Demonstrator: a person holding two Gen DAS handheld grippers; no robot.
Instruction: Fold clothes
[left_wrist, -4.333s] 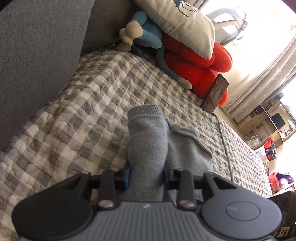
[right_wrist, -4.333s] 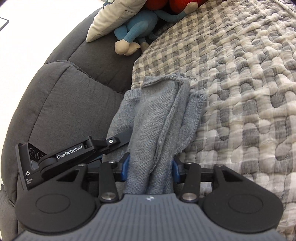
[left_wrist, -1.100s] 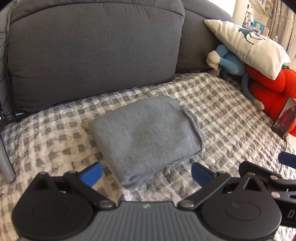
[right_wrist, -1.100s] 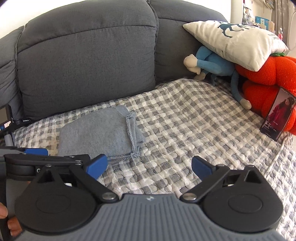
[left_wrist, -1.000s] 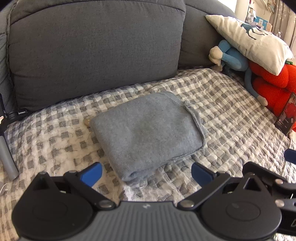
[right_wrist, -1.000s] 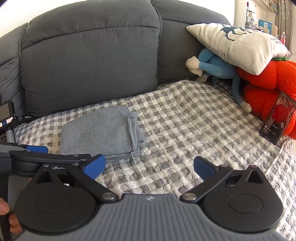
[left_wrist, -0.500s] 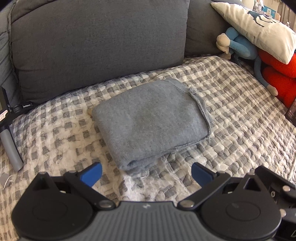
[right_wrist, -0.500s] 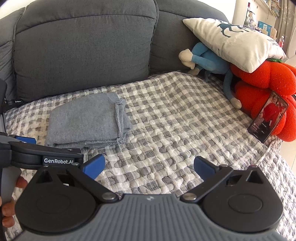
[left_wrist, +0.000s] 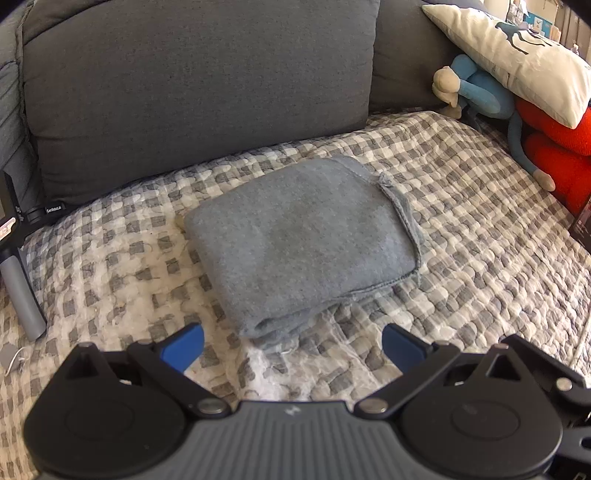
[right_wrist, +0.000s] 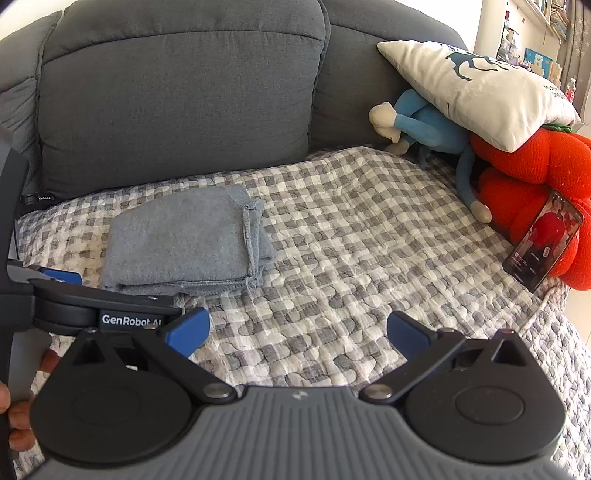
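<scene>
A grey knit garment (left_wrist: 303, 240) lies folded into a flat rectangle on the checked quilt (left_wrist: 480, 229) of the sofa. It also shows in the right wrist view (right_wrist: 184, 243), left of centre. My left gripper (left_wrist: 293, 349) is open and empty, just in front of the garment's near edge and apart from it. My right gripper (right_wrist: 297, 332) is open and empty, over bare quilt to the right of the garment. The left gripper's body shows at the lower left of the right wrist view (right_wrist: 99, 314).
Dark grey sofa back cushions (left_wrist: 199, 85) rise behind the garment. A blue plush monkey (right_wrist: 424, 122), a white pillow (right_wrist: 476, 88), a red plush cushion (right_wrist: 532, 177) and a leaning phone (right_wrist: 543, 240) fill the right end. A grey handle on a stand (left_wrist: 22, 291) sits at the left.
4.3 s ago both grippers were shut on the grey garment. By 1.1 s ago it lay folded with both open. Since then both have moved only slightly; the garment has not moved.
</scene>
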